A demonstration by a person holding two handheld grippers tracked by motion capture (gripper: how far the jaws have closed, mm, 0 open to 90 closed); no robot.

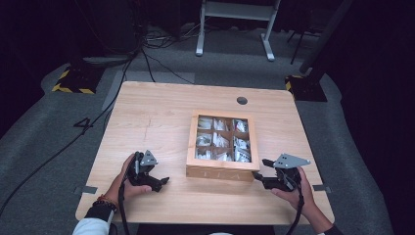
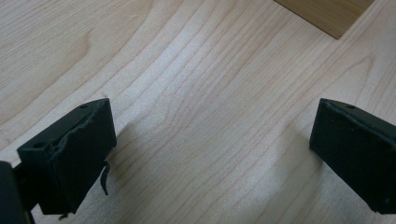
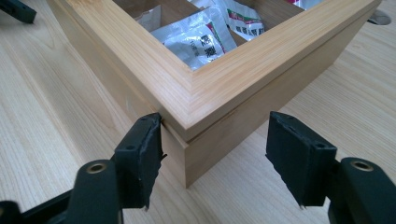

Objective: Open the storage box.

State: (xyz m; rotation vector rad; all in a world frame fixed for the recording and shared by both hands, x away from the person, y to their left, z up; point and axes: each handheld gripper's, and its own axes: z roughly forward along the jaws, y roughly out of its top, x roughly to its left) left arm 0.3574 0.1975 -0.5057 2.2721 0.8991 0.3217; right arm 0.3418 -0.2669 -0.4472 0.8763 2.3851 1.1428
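A square wooden box [image 1: 222,169] sits right of the table's middle, and its compartments hold white sachets [image 1: 220,142]. In the right gripper view its near corner [image 3: 196,102] points at me, with a seam under the framed lid. My right gripper [image 3: 217,140] is open and straddles that corner. The left pad [image 3: 140,158] is right against the box's side, while the right pad [image 3: 299,158] stands clear of it. In the high view the right gripper [image 1: 262,171] is at the box's front right corner. My left gripper [image 1: 157,177] rests open over bare table left of the box, nothing between its jaws [image 2: 210,149].
The wooden table [image 1: 151,117] has a round cable hole [image 1: 242,101] behind the box. One corner of the box [image 2: 327,14] shows at the top of the left gripper view. Cables [image 1: 147,54] and a white stand [image 1: 235,24] are on the floor beyond the table.
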